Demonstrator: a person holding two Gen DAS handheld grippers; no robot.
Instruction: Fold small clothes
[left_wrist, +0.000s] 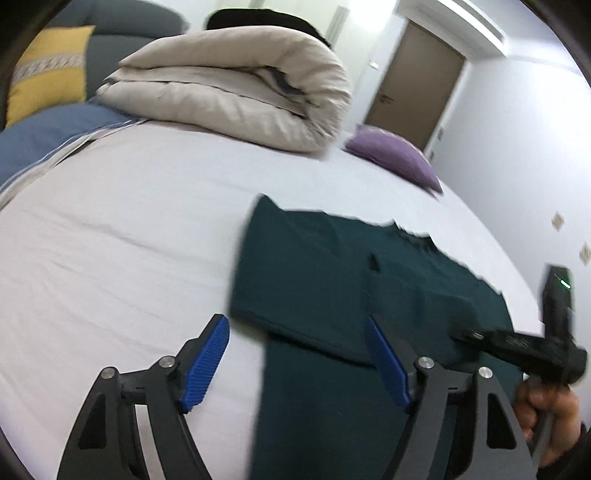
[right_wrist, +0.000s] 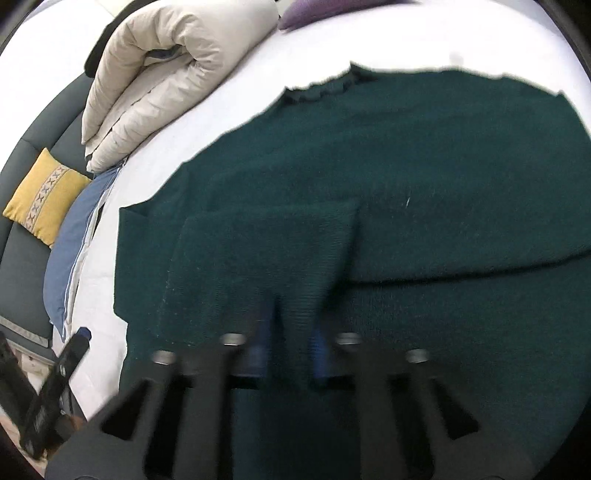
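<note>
A dark green sweater (left_wrist: 332, 277) lies spread on the white bed sheet (left_wrist: 129, 240), with one part folded over its middle. My left gripper (left_wrist: 295, 354) hovers open over the sweater's left edge. Its left blue pad (left_wrist: 207, 362) is above bare sheet, its right pad is above the cloth, and nothing is between them. In the right wrist view the sweater (right_wrist: 406, 166) fills most of the picture. My right gripper (right_wrist: 290, 343), blurred, is down on the folded part with a ridge of green knit pinched between its pads. A hand (left_wrist: 546, 413) holds that gripper at the right edge of the left wrist view.
A folded beige duvet (left_wrist: 229, 85) lies at the far side of the bed, with a purple pillow (left_wrist: 395, 155) to its right. A blue pillow (right_wrist: 70, 251) and a yellow cushion (right_wrist: 44, 199) on a grey sofa sit to the left. A brown door (left_wrist: 417, 81) stands behind.
</note>
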